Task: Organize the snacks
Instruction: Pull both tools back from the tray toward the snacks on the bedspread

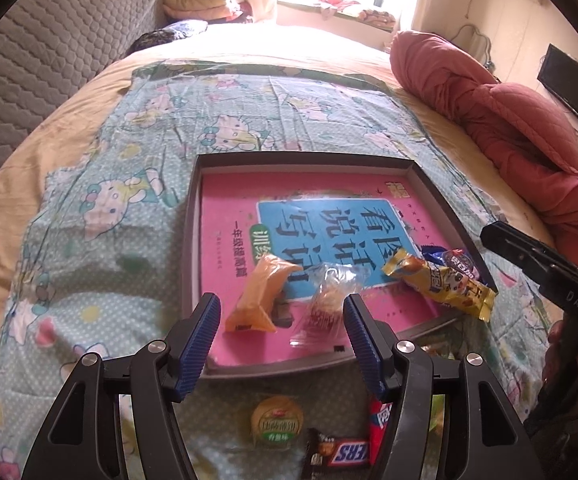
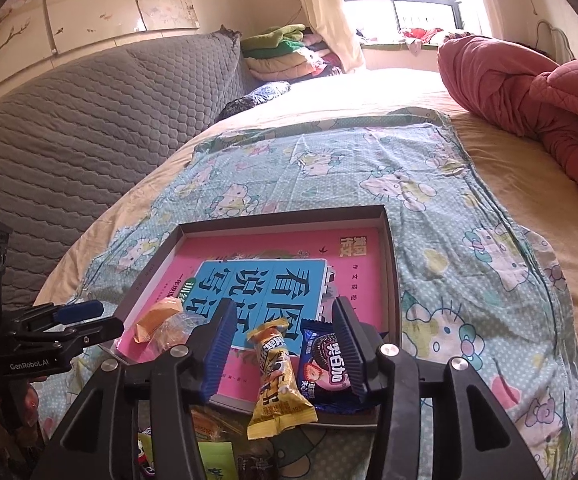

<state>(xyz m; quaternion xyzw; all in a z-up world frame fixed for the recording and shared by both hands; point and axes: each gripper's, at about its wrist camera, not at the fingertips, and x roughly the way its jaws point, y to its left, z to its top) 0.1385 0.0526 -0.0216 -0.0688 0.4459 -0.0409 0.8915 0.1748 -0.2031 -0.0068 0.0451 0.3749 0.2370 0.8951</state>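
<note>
Left gripper [image 1: 281,328] hangs wide apart and empty over the near edge of the grey tray [image 1: 305,160], its blue pads flanking an orange-wrapped snack [image 1: 259,296] and a clear-wrapped snack [image 1: 325,300], touching neither. Both lie on the pink book [image 1: 229,216] that lines the tray floor. Just below the fingers, outside the tray on the cartoon-cat cloth [image 1: 137,184], sit a round green-lidded cup [image 1: 277,420], a Snickers bar [image 1: 339,454] and a red packet [image 1: 379,420] half hidden behind the right finger.

Over to the right gripper [image 2: 285,344], also spread wide with nothing between its pads, poised over the tray's [image 2: 289,216] near right corner. Between its fingers lies a yellow snack bar [image 2: 277,380], whose lower end overhangs the tray rim, and beside it a dark blue Oreo pack [image 2: 325,368], partly covered by the right finger.

The right wrist view alone shows a green packet [image 2: 217,460] low between the arms; the Snickers and cup show only from the left. Each camera catches the other gripper at its edge. A red quilt [image 1: 509,120] is bunched well beyond the tray.
</note>
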